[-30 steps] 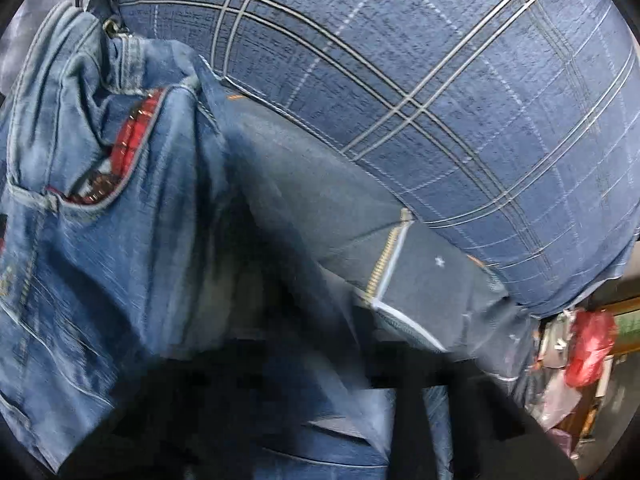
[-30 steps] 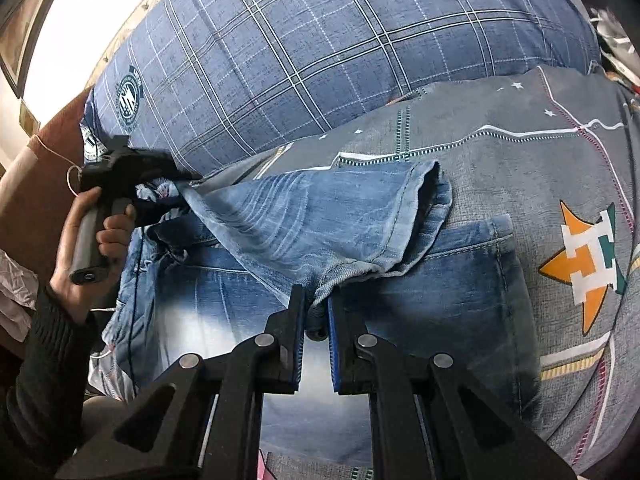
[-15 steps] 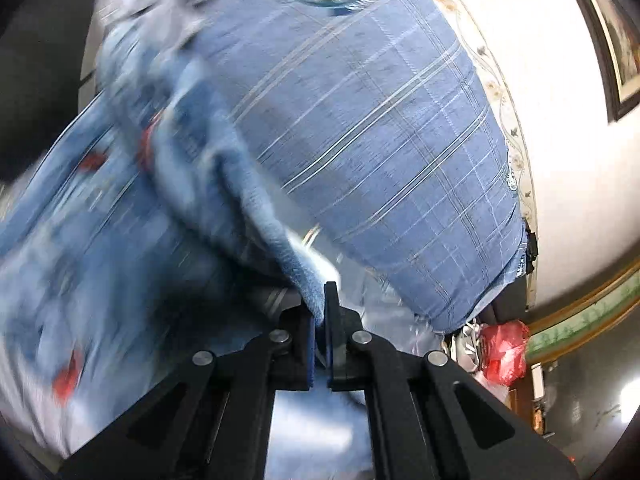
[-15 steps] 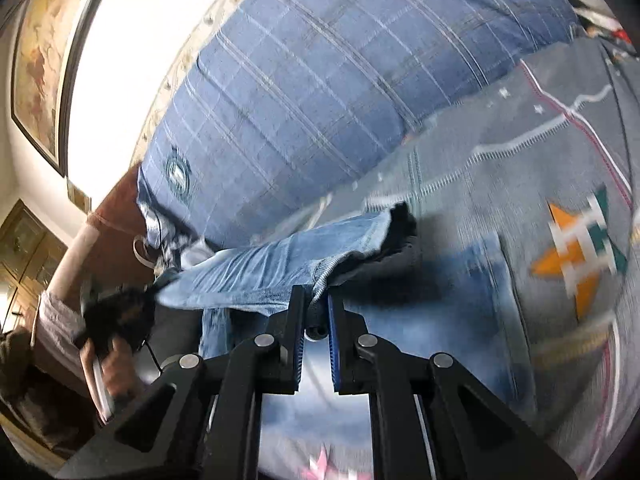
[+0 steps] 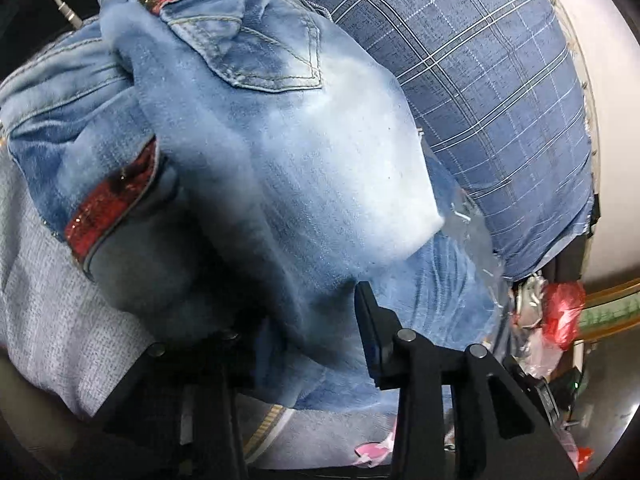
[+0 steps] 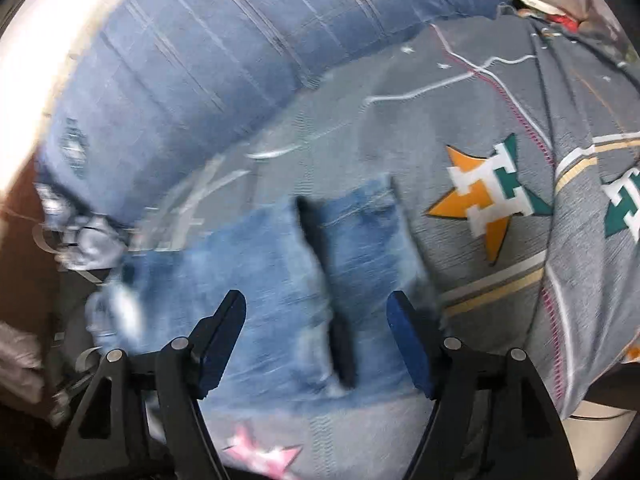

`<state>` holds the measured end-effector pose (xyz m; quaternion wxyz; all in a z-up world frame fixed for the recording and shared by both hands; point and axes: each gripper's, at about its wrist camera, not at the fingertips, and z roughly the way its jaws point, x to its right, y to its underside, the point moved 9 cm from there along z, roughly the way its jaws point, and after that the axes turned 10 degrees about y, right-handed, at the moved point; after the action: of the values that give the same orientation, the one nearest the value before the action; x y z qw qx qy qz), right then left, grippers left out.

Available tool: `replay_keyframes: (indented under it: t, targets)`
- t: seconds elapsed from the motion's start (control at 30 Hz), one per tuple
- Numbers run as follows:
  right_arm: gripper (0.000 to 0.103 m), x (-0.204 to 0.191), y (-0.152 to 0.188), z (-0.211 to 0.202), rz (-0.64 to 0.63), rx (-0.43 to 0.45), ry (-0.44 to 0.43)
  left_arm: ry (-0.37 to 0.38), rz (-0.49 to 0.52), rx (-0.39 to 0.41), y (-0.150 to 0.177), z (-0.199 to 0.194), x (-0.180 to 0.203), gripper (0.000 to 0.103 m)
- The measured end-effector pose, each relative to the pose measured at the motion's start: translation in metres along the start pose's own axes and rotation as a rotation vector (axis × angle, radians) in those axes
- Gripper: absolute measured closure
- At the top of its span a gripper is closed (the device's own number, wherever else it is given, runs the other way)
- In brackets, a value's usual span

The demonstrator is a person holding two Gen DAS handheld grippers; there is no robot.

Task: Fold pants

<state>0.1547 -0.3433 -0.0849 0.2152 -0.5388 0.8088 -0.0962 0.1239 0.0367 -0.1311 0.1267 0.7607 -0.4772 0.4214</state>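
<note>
The faded blue jeans (image 5: 280,152) with red plaid pocket trim fill the left wrist view, bunched close to the camera. My left gripper (image 5: 304,344) has its jaws apart; denim drapes over the left finger and hides it, while the right finger (image 5: 372,336) shows. In the right wrist view the jeans (image 6: 280,280) lie folded on the grey bedspread (image 6: 480,120), blurred by motion. My right gripper (image 6: 316,344) is open and empty just above the folded denim.
A large blue plaid pillow (image 5: 480,80) lies behind the jeans and also shows in the right wrist view (image 6: 240,60). The bedspread has orange and green star prints (image 6: 488,204). Red bags and clutter (image 5: 560,312) sit beyond the bed's end.
Both grippers have opened and let go of the denim they pinched. The lifted leg has dropped flat onto the rest of the jeans. Both cameras swung.
</note>
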Motion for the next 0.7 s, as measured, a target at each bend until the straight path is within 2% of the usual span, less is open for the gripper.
replay_keyframes:
  t: [0.03, 0.07, 0.13, 0.2, 0.23, 0.37, 0.47, 0.53, 0.63, 0.67, 0.7]
  targets:
    - [0.050, -0.001, 0.005, 0.011, -0.001, -0.028, -0.014, -0.005, 0.002, 0.003, 0.004, -0.003, -0.002, 0.066]
    - [0.066, -0.006, 0.013, 0.020, -0.002, -0.072, -0.052, -0.009, 0.005, 0.012, 0.003, -0.004, 0.000, 0.075]
    - [0.074, -0.012, 0.027, 0.033, -0.018, -0.123, -0.074, -0.023, 0.012, 0.028, 0.000, -0.009, -0.003, 0.086]
    - [0.088, -0.017, 0.032, 0.035, -0.078, -0.110, -0.007, -0.006, 0.000, 0.039, -0.002, -0.006, -0.001, 0.093]
    - [0.094, -0.022, 0.031, 0.031, -0.103, -0.095, -0.005, 0.005, 0.004, 0.045, -0.003, -0.007, 0.003, 0.096]
    - [0.097, -0.026, 0.005, 0.003, -0.099, 0.017, -0.013, 0.061, 0.060, 0.040, -0.004, -0.008, 0.035, 0.098]
    - [0.097, -0.017, -0.017, -0.035, -0.086, 0.103, -0.052, 0.130, 0.138, 0.072, 0.000, -0.033, 0.072, 0.098]
    - [0.097, -0.006, -0.019, -0.047, -0.100, 0.113, -0.041, 0.163, 0.193, 0.066, 0.013, -0.041, 0.092, 0.098]
    - [0.096, 0.021, -0.017, -0.037, -0.081, 0.080, 0.012, 0.077, 0.276, 0.011, 0.039, -0.014, 0.091, 0.097]
    - [0.096, 0.034, -0.008, -0.019, -0.058, 0.012, 0.025, 0.032, 0.279, -0.014, 0.045, -0.001, 0.081, 0.098]
    - [0.096, 0.041, 0.002, -0.004, -0.027, -0.044, 0.017, -0.004, 0.231, -0.060, 0.051, 0.013, 0.064, 0.098]
